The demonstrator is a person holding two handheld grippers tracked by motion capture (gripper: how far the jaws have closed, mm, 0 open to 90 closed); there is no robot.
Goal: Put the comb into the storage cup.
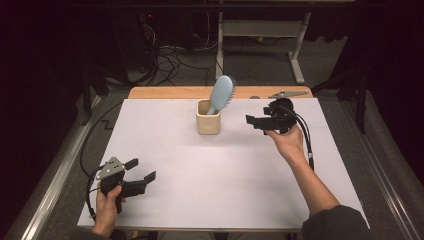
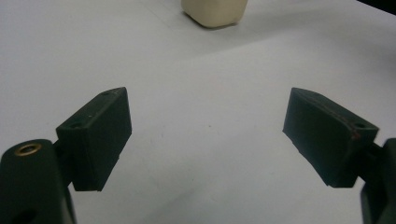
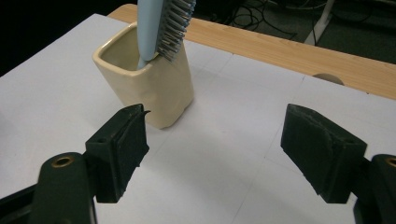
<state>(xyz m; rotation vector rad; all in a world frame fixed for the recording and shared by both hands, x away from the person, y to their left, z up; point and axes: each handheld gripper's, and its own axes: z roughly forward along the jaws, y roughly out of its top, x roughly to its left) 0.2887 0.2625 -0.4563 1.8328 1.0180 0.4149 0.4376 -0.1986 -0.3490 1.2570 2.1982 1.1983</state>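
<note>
A light blue hairbrush (image 1: 221, 93) stands handle-down in a cream square cup (image 1: 208, 118) near the table's far middle. In the right gripper view the cup (image 3: 154, 84) and brush (image 3: 161, 28) sit just ahead and to the left of the jaws. My right gripper (image 1: 251, 120) hovers to the right of the cup, open, with nothing between its jaws (image 3: 212, 147). My left gripper (image 1: 141, 170) rests near the front left of the table, open and empty (image 2: 205, 135), with the cup's base (image 2: 215, 11) far ahead.
White sheet (image 1: 220, 170) covers a wooden table whose far edge (image 1: 165, 92) shows bare wood. A grey metal clip (image 1: 287, 93) lies at the far right edge. Cables and a desk frame stand on the floor beyond.
</note>
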